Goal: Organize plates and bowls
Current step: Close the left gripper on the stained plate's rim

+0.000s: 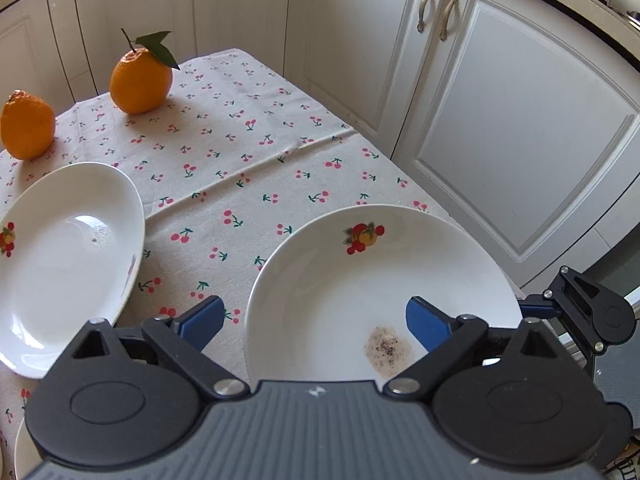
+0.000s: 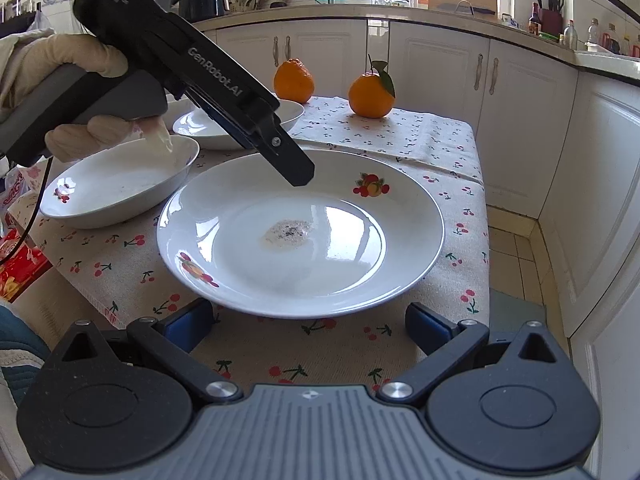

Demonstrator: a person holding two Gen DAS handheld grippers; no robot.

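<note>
A wide white plate with fruit decals and a brown smear in its well lies on the cherry-print tablecloth. My left gripper is open and straddles the plate's rim, one blue finger outside it and the other over the well, neither pad pressing. My right gripper is open just short of the plate's near rim, with nothing between its fingers. A second white dish lies to the left. A white bowl and another dish sit behind the gloved hand.
Two oranges stand at the table's far end, also seen from the right wrist as orange and orange. White cabinets close in on the right. A red packet lies off the table's left edge.
</note>
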